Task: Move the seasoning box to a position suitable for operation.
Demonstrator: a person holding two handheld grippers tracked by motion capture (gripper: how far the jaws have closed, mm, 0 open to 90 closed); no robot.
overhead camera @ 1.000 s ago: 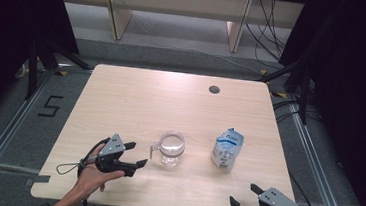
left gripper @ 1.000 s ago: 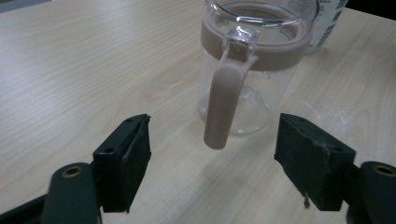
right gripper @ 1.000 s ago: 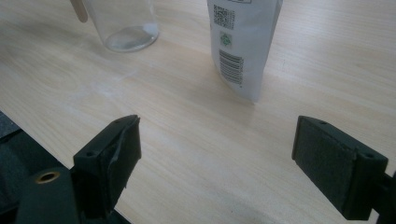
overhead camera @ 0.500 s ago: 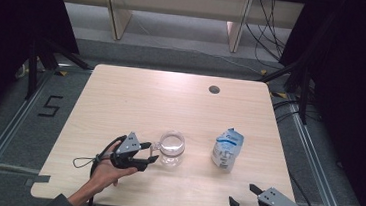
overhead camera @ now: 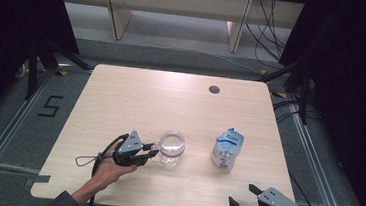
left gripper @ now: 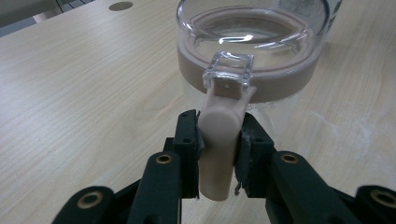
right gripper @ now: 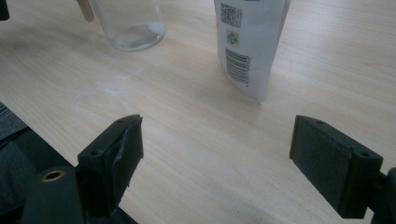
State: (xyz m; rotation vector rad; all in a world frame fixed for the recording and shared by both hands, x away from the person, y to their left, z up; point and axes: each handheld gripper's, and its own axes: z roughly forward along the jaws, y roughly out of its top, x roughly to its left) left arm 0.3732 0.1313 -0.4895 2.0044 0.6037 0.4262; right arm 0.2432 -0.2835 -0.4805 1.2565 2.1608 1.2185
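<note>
Pale wood grain runs across the table (overhead camera: 121, 102) in front of you, with a dark cable hole (overhead camera: 214, 89) near its far edge and black curtains on both sides; on that surface stand a clear glass jug (overhead camera: 172, 148) left of centre and a white pouch (overhead camera: 227, 150) to its right, well apart from each other. A second ago your left gripper (overhead camera: 149, 153) sat further out toward the table's left edge with its jaws spread; it has since slid in to the jug, and its jaws have just been closing; in the left gripper view they now sit on either side of the jug's beige handle (left gripper: 219, 140), their pads pressed against it, so you are pinching the handle just below the clear hinge tab at the rim. That grip looks square and well seated, which suggests the grasping step is done and the jug is ready to be lifted or steadied. Your right gripper (overhead camera: 245, 198) waits at the near right edge, jaws spread wide with nothing between them; the pouch stands upright just ahead of it, untouched; it is the likely next thing to pick up. Keep the jug level when you raise it; a narrow handle could let it swing.
</note>
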